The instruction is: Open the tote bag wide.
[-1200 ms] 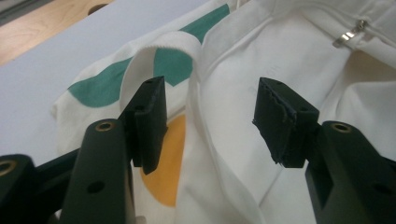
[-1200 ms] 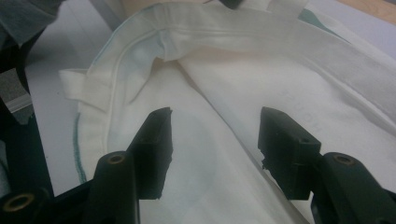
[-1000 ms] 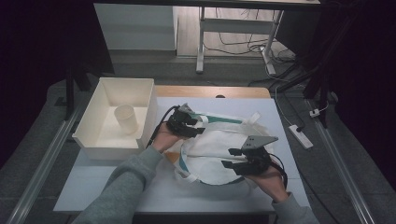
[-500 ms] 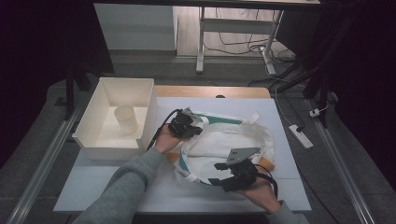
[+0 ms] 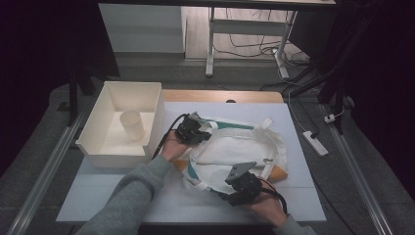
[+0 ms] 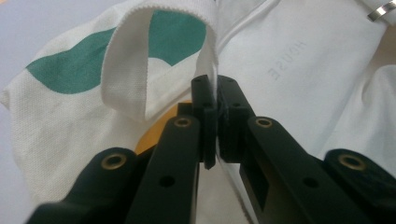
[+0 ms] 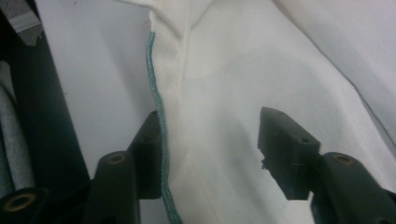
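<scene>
looking down on the desk point(image 5: 122, 205), we see a white garment point(image 5: 235, 149) with green patches lying spread across its middle, partly over a yellow-brown board point(image 5: 279, 172). our left gripper point(image 5: 195, 131) sits at the garment's upper left edge, and its jaws are pinched tight on a fold of the white fabric point(image 6: 212, 70) beside a green patch point(image 6: 70, 70). our right gripper point(image 5: 234, 196) rests at the garment's near edge; its jaws have just been closing a little and stand apart, the cloth with its green-stitched hem point(image 7: 156, 93) lying between them, not pressed. a white box point(image 5: 110, 147) holding a cup point(image 5: 132, 125) stands just left of the garment.
</scene>
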`<control>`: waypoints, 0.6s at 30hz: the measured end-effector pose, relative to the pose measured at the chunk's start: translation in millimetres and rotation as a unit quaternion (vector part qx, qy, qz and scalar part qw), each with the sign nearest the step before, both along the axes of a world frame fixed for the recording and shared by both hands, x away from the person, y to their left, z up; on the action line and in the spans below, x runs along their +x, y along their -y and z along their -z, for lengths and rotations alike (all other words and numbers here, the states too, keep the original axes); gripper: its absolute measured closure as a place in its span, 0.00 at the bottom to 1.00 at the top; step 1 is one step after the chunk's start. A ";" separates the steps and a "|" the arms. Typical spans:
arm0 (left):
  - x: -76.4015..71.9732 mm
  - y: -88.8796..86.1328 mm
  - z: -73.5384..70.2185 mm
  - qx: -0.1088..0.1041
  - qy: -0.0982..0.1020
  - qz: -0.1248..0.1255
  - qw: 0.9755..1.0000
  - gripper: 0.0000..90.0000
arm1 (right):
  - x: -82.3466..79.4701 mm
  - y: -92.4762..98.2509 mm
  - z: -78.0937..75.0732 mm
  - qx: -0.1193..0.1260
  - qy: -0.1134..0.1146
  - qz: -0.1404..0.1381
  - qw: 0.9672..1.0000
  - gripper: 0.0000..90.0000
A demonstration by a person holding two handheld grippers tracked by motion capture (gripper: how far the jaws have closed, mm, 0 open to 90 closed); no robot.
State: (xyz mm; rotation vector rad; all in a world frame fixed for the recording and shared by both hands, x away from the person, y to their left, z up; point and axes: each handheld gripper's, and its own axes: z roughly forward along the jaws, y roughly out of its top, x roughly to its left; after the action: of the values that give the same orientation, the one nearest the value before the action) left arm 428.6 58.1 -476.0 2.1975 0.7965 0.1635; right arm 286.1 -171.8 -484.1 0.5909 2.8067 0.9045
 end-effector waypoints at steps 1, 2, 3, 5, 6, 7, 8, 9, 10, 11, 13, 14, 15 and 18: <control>-0.1 -0.4 -0.3 0.000 0.001 0.000 1.000 0.96 | 0.8 0.5 0.7 -0.001 0.001 0.003 1.000 0.52; -0.4 -0.5 -0.6 -0.001 0.002 -0.001 1.000 0.96 | 1.7 0.8 1.7 -0.008 0.006 0.008 1.000 0.54; -0.5 -0.6 -0.6 -0.002 0.003 -0.002 1.000 0.96 | 3.1 1.5 3.0 -0.015 0.011 0.014 1.000 0.57; -0.7 -1.0 -1.0 -0.004 0.004 -0.003 1.000 0.96 | 7.5 4.6 6.9 -0.022 0.010 0.024 0.999 0.64; -0.9 -1.3 -1.2 -0.005 0.005 -0.004 1.000 0.96 | 10.1 6.3 9.7 -0.022 0.008 0.029 0.999 0.68; -1.0 -1.7 -1.6 -0.005 0.006 -0.005 1.000 0.96 | 13.0 8.2 12.6 -0.022 0.000 0.030 0.999 0.74; -1.1 -2.1 -1.8 -0.007 0.007 -0.006 1.000 0.96 | 15.6 9.7 15.4 -0.018 -0.012 0.029 0.999 0.81; -1.1 -2.6 -2.0 -0.008 0.009 -0.008 1.000 0.96 | 17.0 10.6 17.3 -0.010 -0.028 0.026 0.999 0.90; -1.0 -2.9 -2.0 -0.009 0.009 -0.009 1.000 0.96 | 17.4 11.1 17.5 -0.003 -0.043 0.018 0.999 0.95; -0.8 -3.2 -1.9 -0.010 0.010 -0.009 1.000 0.96 | 17.0 10.6 17.0 -0.004 -0.042 0.016 0.999 0.96; -1.0 -3.6 -2.1 -0.012 0.014 -0.013 1.000 0.96 | 13.8 9.1 12.2 -0.004 -0.054 0.005 0.999 0.96; -1.4 -4.0 -2.7 -0.015 0.017 -0.015 1.000 0.96 | 11.2 8.4 8.4 0.002 -0.063 -0.006 0.998 0.96; -1.7 -4.9 -3.8 -0.019 0.020 -0.019 0.999 0.96 | 7.5 7.2 3.8 0.006 -0.067 -0.015 0.998 0.97; -3.4 -8.4 -8.5 -0.032 0.033 -0.030 0.999 0.97 | -3.8 3.9 -9.8 0.016 -0.069 -0.037 0.997 0.97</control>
State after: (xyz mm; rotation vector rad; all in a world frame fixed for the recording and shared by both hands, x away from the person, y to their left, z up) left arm 425.2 66.5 -467.5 2.0987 0.8197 0.2351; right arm 282.4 -175.7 -474.3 0.5791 2.9605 0.9581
